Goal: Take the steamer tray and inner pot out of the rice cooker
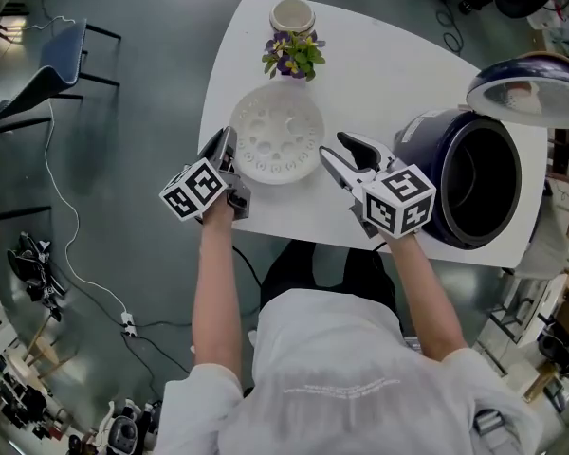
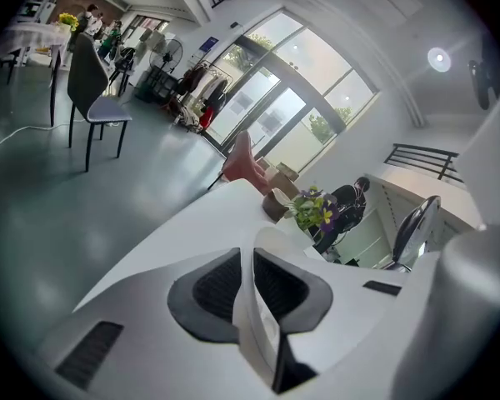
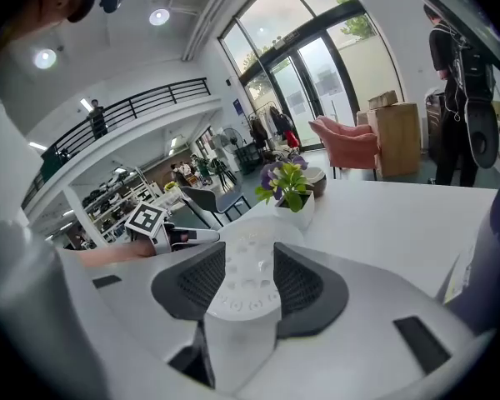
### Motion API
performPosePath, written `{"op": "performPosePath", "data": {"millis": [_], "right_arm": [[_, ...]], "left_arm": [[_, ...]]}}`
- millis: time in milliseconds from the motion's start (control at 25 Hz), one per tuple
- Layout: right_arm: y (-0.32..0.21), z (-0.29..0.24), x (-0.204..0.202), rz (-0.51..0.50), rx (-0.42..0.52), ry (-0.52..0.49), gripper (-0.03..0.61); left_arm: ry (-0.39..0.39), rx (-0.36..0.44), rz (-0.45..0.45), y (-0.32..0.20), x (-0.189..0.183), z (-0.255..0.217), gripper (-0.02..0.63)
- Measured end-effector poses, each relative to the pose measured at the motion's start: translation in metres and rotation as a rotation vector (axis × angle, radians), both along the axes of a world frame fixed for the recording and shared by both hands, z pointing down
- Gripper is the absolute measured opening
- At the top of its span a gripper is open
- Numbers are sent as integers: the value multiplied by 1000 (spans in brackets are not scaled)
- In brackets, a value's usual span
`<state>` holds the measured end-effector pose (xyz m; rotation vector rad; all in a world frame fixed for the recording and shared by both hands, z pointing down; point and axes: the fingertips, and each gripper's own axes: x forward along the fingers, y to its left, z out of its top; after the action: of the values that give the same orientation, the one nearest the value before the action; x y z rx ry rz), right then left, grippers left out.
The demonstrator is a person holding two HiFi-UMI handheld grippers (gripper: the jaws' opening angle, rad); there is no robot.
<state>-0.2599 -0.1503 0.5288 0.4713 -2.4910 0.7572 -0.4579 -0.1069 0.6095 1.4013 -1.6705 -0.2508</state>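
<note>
The tray (image 1: pixel 277 133) lies flat on the table (image 1: pixel 389 55), already out and to the left of the cooker (image 1: pixel 417 136). My left gripper (image 1: pixel 220 150) is clenched on the tray's left rim, with the thin white edge pinched between the pads. My right gripper (image 1: pixel 337 148) is released: the jaws are wide and the tips are at the tray's right rim, with no pad pressing on it.

The pot (image 1: pixel 474 183) looks to be still down in the cooker (a dark well; I can't make out its rim for certain). The lid (image 1: pixel 531 88) is thrown back at the far right.

What the next move turns on: the cooker stands just right of my right gripper, by the near right edge of the table, mouth up. The right hand is plainly the nearer one, since the left has the tray between it and the cooker. I judge the reach goes rightward, then down into the mouth from above.
</note>
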Motion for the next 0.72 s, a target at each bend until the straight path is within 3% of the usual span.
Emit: {"op": "performPosePath", "data": {"millis": [400,560,720], "right_arm": [[0,-13,-4,-6,10,-56,196],[-1,-34,0,-2,34,-80,196],[-2,-57,13,11,80,-100,196]], "left_arm": [[-119,-39,47,-5,3,-4,166],[-227,-59,59,1,-7,-24,169],[-341,-2,31,6,-12,-62,164]]}}
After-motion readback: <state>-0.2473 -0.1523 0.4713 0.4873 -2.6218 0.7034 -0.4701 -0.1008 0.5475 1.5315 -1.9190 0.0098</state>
